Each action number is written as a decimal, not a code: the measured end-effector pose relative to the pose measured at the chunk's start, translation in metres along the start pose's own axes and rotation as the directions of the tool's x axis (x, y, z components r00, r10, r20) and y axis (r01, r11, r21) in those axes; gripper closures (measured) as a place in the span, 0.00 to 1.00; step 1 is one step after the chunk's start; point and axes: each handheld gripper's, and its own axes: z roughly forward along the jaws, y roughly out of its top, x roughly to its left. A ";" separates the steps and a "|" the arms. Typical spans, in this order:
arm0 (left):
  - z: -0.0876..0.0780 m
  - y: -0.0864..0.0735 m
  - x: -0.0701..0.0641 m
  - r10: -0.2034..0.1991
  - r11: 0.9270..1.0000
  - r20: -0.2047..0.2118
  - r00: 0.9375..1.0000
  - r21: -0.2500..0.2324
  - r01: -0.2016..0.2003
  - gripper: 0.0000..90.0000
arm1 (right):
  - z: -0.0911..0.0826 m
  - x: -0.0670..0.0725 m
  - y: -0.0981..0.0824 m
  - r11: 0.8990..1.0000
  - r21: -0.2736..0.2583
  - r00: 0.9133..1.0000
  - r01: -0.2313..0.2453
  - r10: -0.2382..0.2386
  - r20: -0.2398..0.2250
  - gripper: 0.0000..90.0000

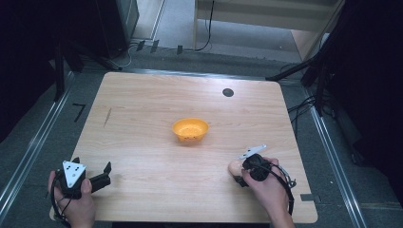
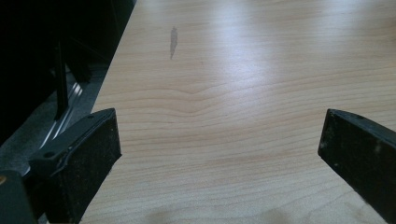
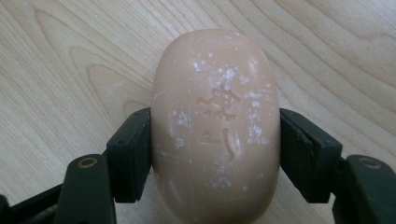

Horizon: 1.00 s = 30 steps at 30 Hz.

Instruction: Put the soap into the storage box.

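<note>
A peach-coloured bar of soap [image 3: 215, 126] with white flecks and a stamped mark lies on the wooden table [image 3: 60, 60]. My right gripper [image 3: 215, 149] is shut on it, one black pad pressed to each long side. From above, the soap [image 1: 235, 167] peeks out just left of my right gripper [image 1: 242, 173] near the table's front right. My left gripper [image 1: 105, 172] rests at the front left corner, held in a hand, jaws wide apart. Between my left gripper's [image 2: 219, 144] black fingers [image 2: 93, 154] there is just bare wood.
An orange bowl [image 1: 190, 129] stands at the middle of the table [image 1: 142, 104]. A small dark round spot [image 1: 228, 92] sits near the far edge. Black stands and cables surround the table on the floor.
</note>
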 end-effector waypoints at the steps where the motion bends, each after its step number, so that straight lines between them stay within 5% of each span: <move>1: 0.000 0.000 0.000 0.000 1.000 0.000 1.000 0.000 0.000 0.00 | -0.001 0.000 0.001 1.000 0.003 1.000 0.008 -0.008 0.002 0.37; 16: 0.000 0.000 0.001 -0.006 1.000 0.000 1.000 -0.001 0.006 0.00 | -0.011 -0.008 0.012 0.996 0.001 0.996 0.088 -0.088 -0.011 0.37; 30: 0.000 0.000 0.001 -0.008 1.000 0.003 1.000 -0.003 0.008 0.00 | -0.015 -0.012 0.027 0.980 -0.031 0.979 0.195 -0.196 -0.047 0.38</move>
